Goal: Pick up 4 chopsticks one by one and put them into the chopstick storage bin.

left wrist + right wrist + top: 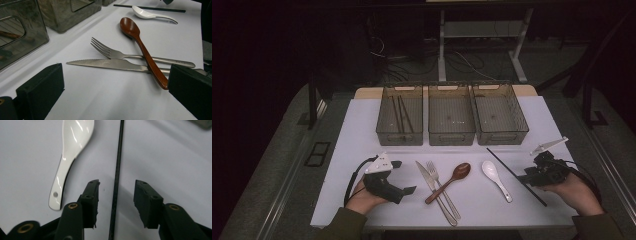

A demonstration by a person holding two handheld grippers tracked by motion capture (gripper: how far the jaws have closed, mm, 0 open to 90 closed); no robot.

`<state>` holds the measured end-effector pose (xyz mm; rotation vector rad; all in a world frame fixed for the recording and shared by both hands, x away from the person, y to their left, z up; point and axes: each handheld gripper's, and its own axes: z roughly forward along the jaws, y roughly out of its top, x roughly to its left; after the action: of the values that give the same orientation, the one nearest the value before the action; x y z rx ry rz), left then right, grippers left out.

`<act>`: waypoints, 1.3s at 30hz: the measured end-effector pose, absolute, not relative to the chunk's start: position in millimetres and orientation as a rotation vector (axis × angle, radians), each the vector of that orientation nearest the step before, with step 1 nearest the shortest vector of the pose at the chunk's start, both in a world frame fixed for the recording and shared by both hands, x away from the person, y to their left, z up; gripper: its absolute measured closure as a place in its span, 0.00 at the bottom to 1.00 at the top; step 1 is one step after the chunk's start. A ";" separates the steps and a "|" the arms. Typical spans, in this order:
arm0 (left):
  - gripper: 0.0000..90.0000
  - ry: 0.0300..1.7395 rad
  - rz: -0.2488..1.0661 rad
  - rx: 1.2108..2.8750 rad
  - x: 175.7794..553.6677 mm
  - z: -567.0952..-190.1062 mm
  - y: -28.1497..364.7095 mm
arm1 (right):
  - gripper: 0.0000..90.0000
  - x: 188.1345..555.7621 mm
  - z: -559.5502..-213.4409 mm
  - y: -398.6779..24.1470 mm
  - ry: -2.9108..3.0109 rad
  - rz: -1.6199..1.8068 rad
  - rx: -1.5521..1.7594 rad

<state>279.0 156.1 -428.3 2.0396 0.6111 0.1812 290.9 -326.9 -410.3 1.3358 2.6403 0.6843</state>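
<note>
1. Chopstick (pixel 117 170): a thin black stick on the white table (pixel 362 130), running from 11 o'clock to 5 o'clock at the right side in the high view.
2. Right gripper (pixel 532 176) straddles the chopstick; in the right gripper view the stick runs between the two jaws with a gap on each side, so the pads are not pressing on it.
3. White spoon (pixel 72 150) lies just beside the chopstick, at its 9 o'clock in that view.
4. Left gripper (pixel 404 177) rests at the table's 7 o'clock, jaws wide apart and holding nothing.
5. Knife (pixel 110 63), fork (pixel 117 53) and wooden spoon (pixel 140 42) lie crossed between the grippers.
6. Three bins (pixel 451 135) stand in a row at 12 o'clock.
</note>
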 end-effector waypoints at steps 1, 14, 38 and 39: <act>0.00 0.611 0.181 2.040 279.0 -428.4 156.1 | 0.65 290.7 -411.4 -325.8 2.656 0.656 1.336; 0.00 0.611 0.181 2.039 278.9 -428.5 155.8 | 0.85 288.4 -419.9 -319.3 2.772 0.352 1.317; 0.00 0.612 0.179 2.035 278.6 -428.8 154.9 | 0.94 291.0 -419.8 -308.6 2.789 0.200 1.279; 0.00 0.612 0.178 2.035 278.6 -428.8 154.9 | 0.94 291.0 -419.7 -308.6 2.789 0.202 1.278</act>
<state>278.6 154.9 -428.8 2.0351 0.6120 0.1785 291.0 -308.6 -419.7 1.2779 2.7889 0.2017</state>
